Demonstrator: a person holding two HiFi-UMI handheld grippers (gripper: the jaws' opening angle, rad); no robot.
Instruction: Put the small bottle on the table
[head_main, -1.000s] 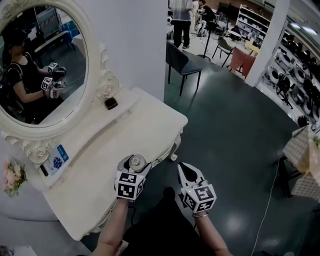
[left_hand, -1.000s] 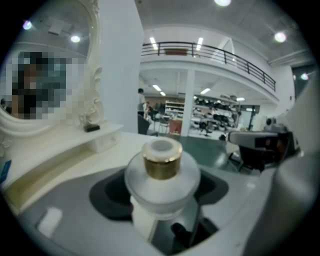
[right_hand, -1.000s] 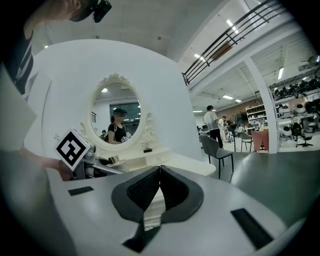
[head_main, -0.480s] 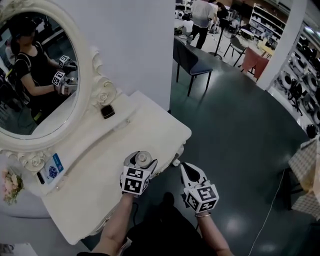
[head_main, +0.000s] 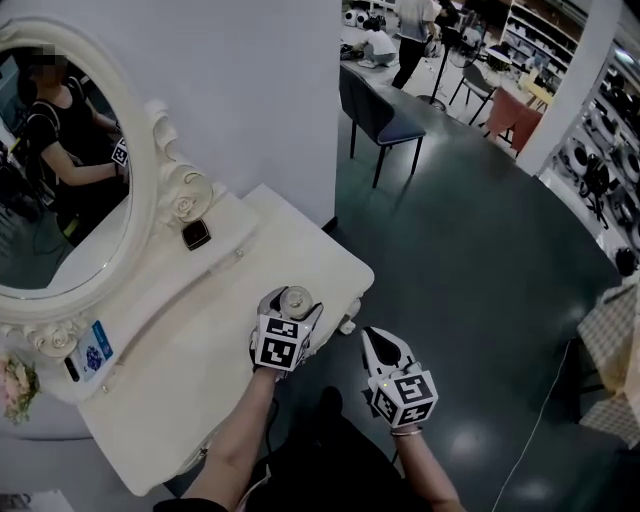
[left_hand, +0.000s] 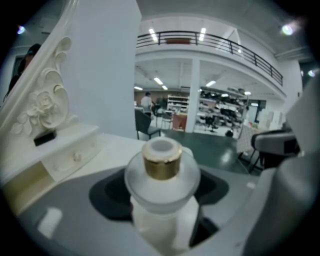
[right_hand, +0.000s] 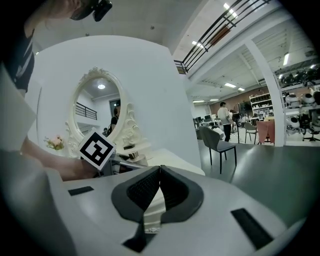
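Note:
My left gripper (head_main: 291, 305) is shut on a small frosted bottle (left_hand: 161, 187) with a gold collar and white cap (head_main: 296, 298); the jaws clasp its body on both sides. It hangs over the front right part of the cream dressing table (head_main: 200, 345), near the edge. In the left gripper view the bottle stands upright between the jaws, with the tabletop (left_hand: 112, 145) beyond it. My right gripper (head_main: 379, 343) is off the table's right side above the dark floor, jaws pressed together with nothing between them (right_hand: 160, 185).
An ornate oval mirror (head_main: 60, 200) rises at the table's back left, with a small dark box (head_main: 196, 235) on the raised shelf below it and a blue-and-white card (head_main: 92, 352) further left. A dark chair (head_main: 385, 120) stands beyond on the floor. People stand in the far background.
Both grippers have moved forward, the left one carrying the bottle further over the table's front right corner. Its grip on the bottle is unchanged; the right stays shut.

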